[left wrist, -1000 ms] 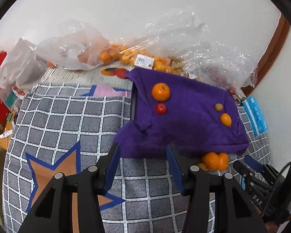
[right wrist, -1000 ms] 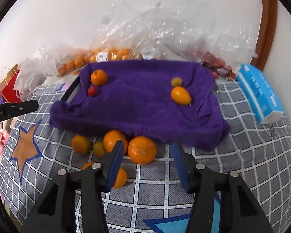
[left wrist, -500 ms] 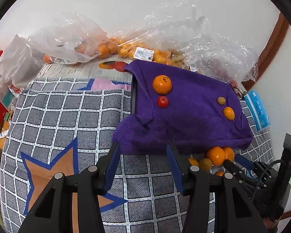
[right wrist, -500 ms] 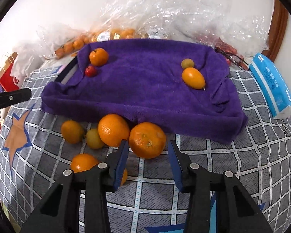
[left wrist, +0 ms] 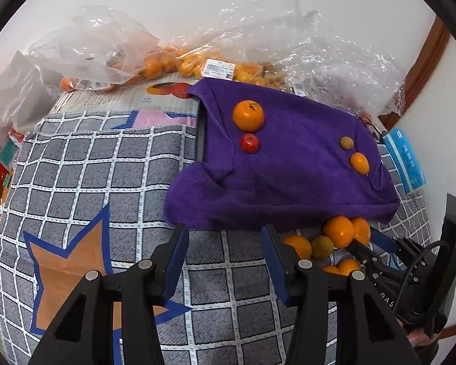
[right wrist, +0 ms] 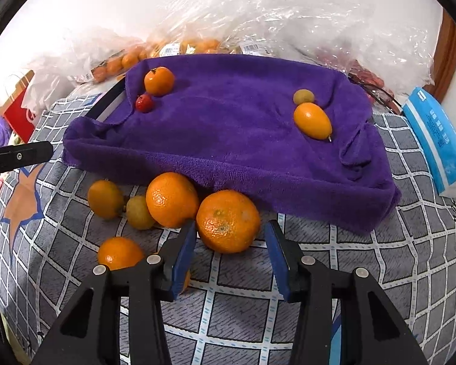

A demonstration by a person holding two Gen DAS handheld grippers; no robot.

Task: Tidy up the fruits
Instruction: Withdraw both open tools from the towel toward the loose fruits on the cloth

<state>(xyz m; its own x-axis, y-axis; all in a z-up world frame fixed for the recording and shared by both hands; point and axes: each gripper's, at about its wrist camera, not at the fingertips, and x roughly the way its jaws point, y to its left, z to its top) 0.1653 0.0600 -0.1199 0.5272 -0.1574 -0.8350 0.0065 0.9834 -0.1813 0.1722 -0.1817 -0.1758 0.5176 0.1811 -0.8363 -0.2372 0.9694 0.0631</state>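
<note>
Straddling the large orange (right wrist: 228, 221), the right gripper (right wrist: 230, 240) stands unclenched, pads not yet pressing; the fruit lies just ahead between its jaws, far nearer than the empty left gripper (left wrist: 225, 245).

On purple towel (right wrist: 228, 127): tangerine (right wrist: 159, 81), small red fruit (right wrist: 144, 103), greenish fruit (right wrist: 303, 96), oval kumquat (right wrist: 312, 120).
Below towel edge: big orange (right wrist: 228, 220), orange (right wrist: 171, 199), three smaller fruits, clustered, touching.

Counted on the purple towel (right wrist: 228, 127): four fruits. Counted loose on the checked cloth (right wrist: 380, 258) in front: five fruits. Also one blue packet (right wrist: 437, 140).
</note>
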